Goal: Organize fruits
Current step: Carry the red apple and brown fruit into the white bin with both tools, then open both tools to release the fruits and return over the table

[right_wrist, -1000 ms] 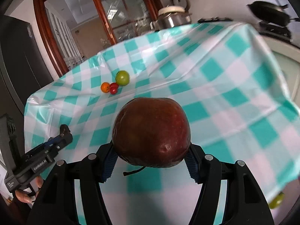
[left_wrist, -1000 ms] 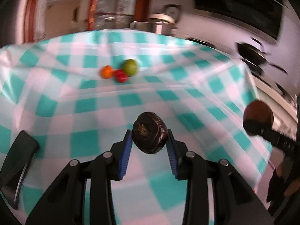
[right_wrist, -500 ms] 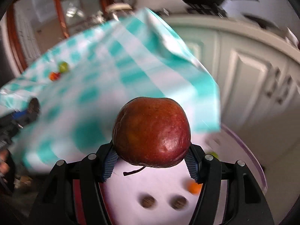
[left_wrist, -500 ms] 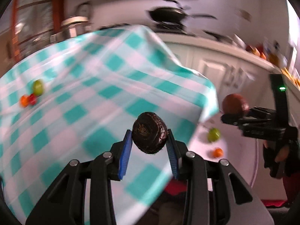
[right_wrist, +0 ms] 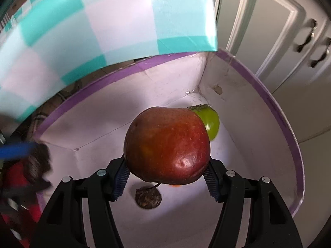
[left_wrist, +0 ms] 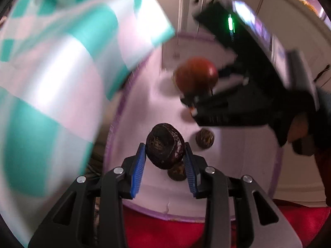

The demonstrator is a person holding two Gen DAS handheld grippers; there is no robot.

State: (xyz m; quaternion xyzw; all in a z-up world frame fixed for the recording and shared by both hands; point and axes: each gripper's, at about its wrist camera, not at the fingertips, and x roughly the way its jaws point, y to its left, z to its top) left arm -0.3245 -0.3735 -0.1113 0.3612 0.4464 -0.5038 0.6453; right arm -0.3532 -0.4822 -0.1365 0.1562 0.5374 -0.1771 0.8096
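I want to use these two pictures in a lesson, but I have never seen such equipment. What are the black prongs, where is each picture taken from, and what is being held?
There is no robot here. A person holds a hand tool in each hand; each tool has two fingers with blue pads and a wide-angle camera looking along them.

One picture comes from the left gripper. It is clamped on a dark wrinkled fruit. The same picture shows the other tool from outside, blurred, carrying its fruit.

The other picture comes from the right gripper, clamped on a red apple.

Both hang over a white box with a purple rim. Inside lie a green fruit in the corner, a small dark fruit, and something orange mostly hidden. A checked tablecloth hangs beside the box.
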